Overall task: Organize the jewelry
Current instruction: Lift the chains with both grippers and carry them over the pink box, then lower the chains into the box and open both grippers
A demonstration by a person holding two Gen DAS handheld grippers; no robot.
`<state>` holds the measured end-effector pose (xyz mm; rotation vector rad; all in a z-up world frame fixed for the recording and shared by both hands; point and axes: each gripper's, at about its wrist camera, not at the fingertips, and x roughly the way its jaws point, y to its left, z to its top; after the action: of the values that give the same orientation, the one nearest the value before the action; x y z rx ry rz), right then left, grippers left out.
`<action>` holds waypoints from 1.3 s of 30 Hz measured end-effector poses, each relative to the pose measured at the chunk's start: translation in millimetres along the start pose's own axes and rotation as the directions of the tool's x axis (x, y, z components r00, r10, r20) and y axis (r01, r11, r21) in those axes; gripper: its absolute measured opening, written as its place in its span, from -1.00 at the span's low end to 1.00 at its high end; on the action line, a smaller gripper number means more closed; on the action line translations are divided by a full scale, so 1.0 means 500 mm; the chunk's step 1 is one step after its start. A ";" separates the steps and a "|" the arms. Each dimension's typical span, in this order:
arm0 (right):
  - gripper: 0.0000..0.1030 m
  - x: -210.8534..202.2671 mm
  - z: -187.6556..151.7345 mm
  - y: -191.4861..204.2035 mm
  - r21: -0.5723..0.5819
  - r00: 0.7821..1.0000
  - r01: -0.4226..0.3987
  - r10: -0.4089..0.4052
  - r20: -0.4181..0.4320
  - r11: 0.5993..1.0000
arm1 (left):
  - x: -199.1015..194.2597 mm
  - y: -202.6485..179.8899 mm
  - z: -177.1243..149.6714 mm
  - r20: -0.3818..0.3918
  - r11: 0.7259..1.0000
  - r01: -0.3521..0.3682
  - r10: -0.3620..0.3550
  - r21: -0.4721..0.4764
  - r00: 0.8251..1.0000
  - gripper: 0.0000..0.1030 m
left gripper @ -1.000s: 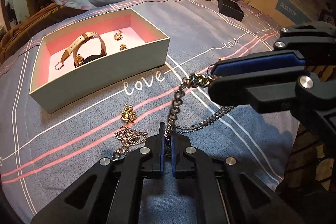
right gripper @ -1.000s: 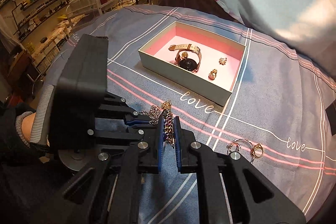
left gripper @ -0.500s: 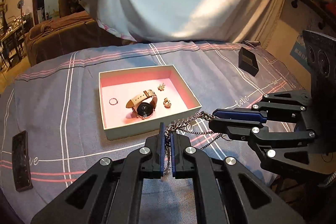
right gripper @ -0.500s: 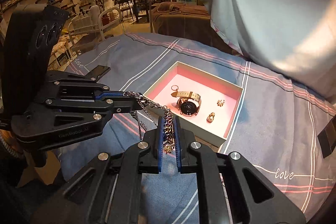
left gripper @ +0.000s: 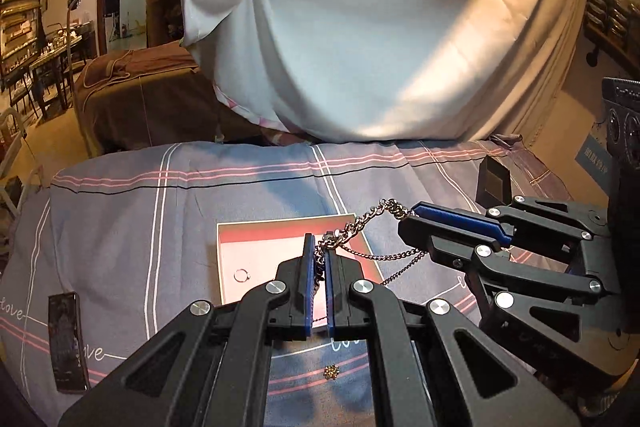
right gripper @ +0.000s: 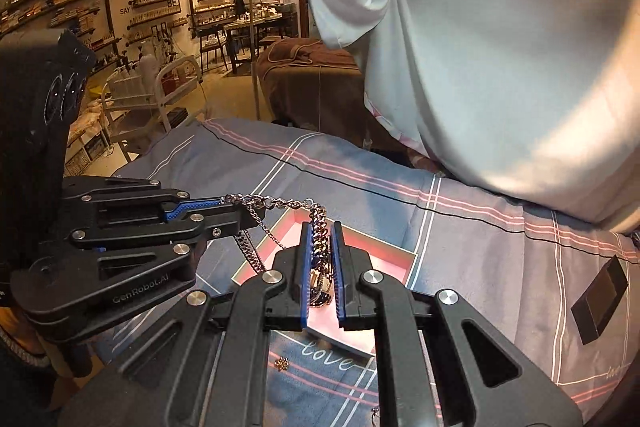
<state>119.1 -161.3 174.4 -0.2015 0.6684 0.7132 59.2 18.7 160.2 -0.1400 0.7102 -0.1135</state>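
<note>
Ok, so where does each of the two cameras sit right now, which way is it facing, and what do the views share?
Left wrist: sits on the left gripper, looking forward and down at the box on the bedspread; its jaws pinch the chain; the right gripper enters from the right.
Right wrist: sits on the right gripper, looking down over the box; its jaws grip the chain; the left gripper and a sleeve cuff show at left.
Shared: chain, box, bedspread, both grippers.
</note>
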 end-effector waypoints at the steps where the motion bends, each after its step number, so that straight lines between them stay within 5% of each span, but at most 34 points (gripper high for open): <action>1: -0.81 0.001 0.008 -0.006 0.005 1.000 0.002 -0.002 0.006 1.000 | 0.001 0.000 0.013 0.006 1.000 -0.006 0.006 0.000 1.000 -0.91; 12: -0.80 0.081 0.030 -0.047 0.023 0.999 0.009 -0.007 -0.054 1.000 | 0.075 0.014 0.067 -0.022 1.000 -0.011 0.010 -0.024 1.000 -0.91; 27: -0.80 0.255 -0.051 -0.060 0.054 0.970 -0.035 0.047 -0.239 0.998 | 0.243 0.089 -0.020 -0.207 0.992 -0.085 0.064 -0.090 0.976 -0.91; 39: -0.80 0.289 -0.087 -0.052 0.058 0.957 -0.051 0.065 -0.284 0.997 | 0.300 0.114 -0.065 -0.281 0.988 -0.113 0.078 -0.108 0.956 -0.91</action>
<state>195.8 -120.0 48.6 -0.2421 0.9710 0.7296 153.9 49.0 30.3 -0.2099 1.0025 0.0046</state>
